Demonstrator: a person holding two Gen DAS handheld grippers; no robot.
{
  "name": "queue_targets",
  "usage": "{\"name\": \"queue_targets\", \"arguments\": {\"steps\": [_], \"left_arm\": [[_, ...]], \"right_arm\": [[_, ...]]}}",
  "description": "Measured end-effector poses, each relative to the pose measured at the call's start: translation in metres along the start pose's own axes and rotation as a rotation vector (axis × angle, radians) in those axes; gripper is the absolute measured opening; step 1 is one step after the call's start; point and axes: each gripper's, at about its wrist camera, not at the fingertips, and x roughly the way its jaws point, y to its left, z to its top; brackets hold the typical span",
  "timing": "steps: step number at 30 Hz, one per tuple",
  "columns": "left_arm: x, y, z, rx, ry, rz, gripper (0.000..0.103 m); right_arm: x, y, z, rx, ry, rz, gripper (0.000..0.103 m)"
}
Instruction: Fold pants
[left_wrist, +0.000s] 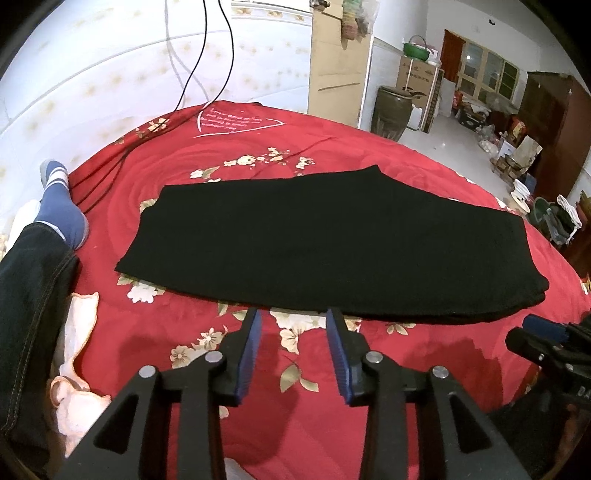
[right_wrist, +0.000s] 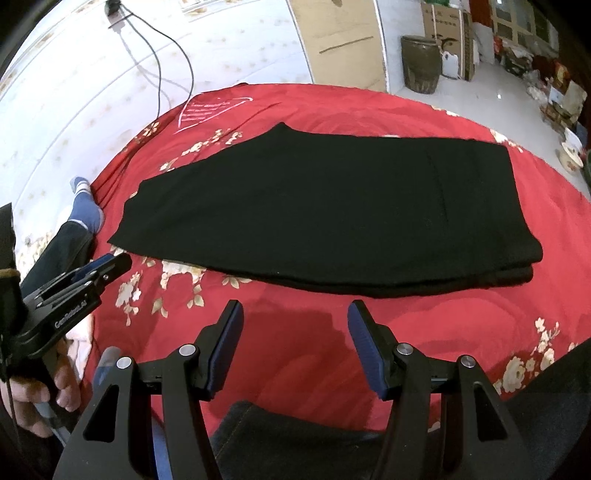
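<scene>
Black pants (left_wrist: 321, 240) lie flat on the red flowered bedspread (left_wrist: 192, 184), folded lengthwise with their stacked edges showing at the right end (right_wrist: 517, 269). My left gripper (left_wrist: 294, 314) hovers just short of the pants' near edge, open, nothing between its blue pads. My right gripper (right_wrist: 295, 306) is also open and empty, a little back from the near edge of the pants (right_wrist: 325, 206). In the right wrist view the left gripper (right_wrist: 107, 266) shows at the left, held by a hand (right_wrist: 40, 398). The right gripper's tip (left_wrist: 546, 328) peeks in at the right edge of the left wrist view.
A person's leg in dark jeans and a blue sock (left_wrist: 62, 210) rests on the bed at the left. Black cables (left_wrist: 207, 55) hang down the white wall onto the bedspread. A pale cloth (left_wrist: 77, 332) lies at the bed's near left. Jar (left_wrist: 389, 110), boxes and clutter stand on the floor at the right.
</scene>
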Motion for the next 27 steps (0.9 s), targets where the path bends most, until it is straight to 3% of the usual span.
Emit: {"name": "queue_targets", "arguments": {"steps": [12,23,27], "left_arm": [[0.039,0.041,0.015,-0.128,0.023,0.074,0.040],[0.078,0.115,0.007,-0.406,0.126,0.121,0.044],[0.082,0.127,0.010,-0.448,0.089,0.102,0.050]], "right_arm": [[0.015,0.014,0.016,-0.025,0.000,0.078,0.059],[0.050,0.017,0.030,-0.018,0.034,0.155,0.059],[0.057,0.014,0.031,0.005,0.046,0.184,0.059]]}}
